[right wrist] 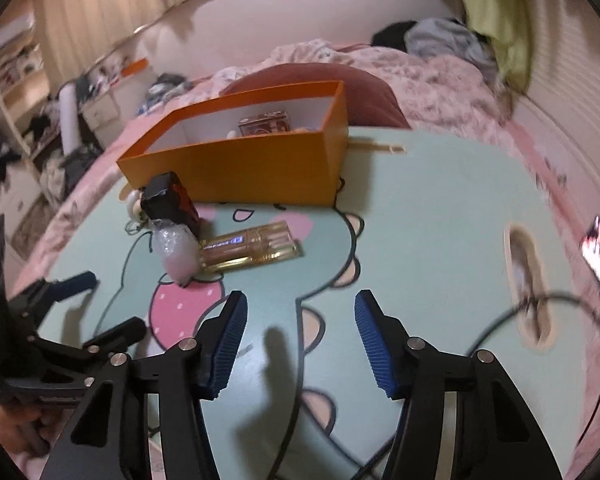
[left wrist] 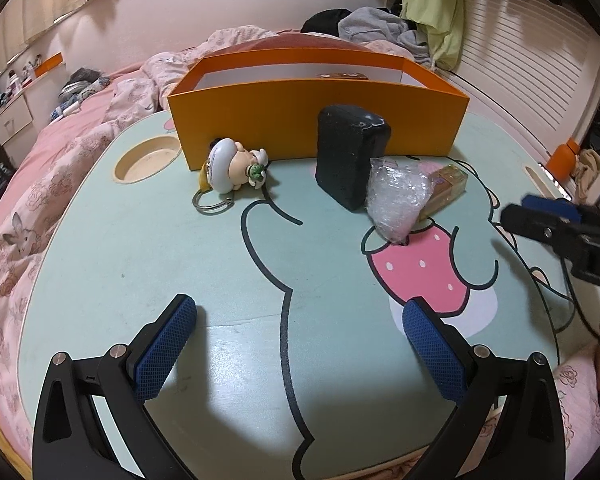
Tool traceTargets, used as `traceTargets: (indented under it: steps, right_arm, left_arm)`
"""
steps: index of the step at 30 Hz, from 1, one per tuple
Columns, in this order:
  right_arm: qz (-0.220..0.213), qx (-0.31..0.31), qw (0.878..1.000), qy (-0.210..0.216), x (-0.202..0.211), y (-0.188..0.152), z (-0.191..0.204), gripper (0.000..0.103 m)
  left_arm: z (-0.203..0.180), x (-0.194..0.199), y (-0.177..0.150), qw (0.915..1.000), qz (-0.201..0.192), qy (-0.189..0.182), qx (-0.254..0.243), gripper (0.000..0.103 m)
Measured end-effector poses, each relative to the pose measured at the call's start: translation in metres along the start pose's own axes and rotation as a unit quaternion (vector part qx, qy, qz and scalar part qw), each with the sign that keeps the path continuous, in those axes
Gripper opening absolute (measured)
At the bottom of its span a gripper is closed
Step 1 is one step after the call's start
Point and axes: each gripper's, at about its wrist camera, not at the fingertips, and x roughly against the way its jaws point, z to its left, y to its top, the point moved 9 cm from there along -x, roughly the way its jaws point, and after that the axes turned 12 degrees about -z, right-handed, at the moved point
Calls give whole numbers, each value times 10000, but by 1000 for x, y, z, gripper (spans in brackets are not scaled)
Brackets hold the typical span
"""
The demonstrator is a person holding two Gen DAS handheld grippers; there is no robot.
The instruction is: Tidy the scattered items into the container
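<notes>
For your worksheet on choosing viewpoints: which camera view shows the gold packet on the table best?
The right wrist view: the gold packet lies there in full length, label visible. The left wrist view shows only one end, the rest hidden behind the crumpled plastic wrap.

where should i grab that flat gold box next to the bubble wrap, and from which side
Grip the gold box across its short width near its free right half, coming from above. It lies flat on the table, and its left end touches the bubble wrap bundle, so the right gripper, open and nearest, suits best.
</notes>
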Motion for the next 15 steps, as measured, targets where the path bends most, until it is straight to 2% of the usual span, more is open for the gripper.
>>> traceTargets:
  steps: [3, 5, 7, 10, 12, 15]
  right_arm:
    - [28, 248, 9995, 213, -15, 12, 13, 57]
    - [48, 334, 9993, 154, -28, 20, 17, 57]
    - [102, 59, 9999, 77, -39, 27, 12, 57]
    - [381, -724, 9966, -2, -55, 31, 3, 57]
    - [454, -550, 9972, -203, -61, 30, 7, 57]
    - [469, 136, 9978, -450, -65, 21, 22, 57]
  left_arm:
    - [0, 1, 0, 10000, -7, 4, 4, 103]
    - [1, 1, 0, 10000, -15, 14, 24, 103]
    - [3, 2, 0, 10000, -24, 19, 52, 103]
    - [4, 2, -1, 10000, -20, 46, 42, 103]
    - [3, 2, -1, 10000, -20, 45, 41, 103]
    - [3, 2, -1, 10000, -22, 39, 47, 103]
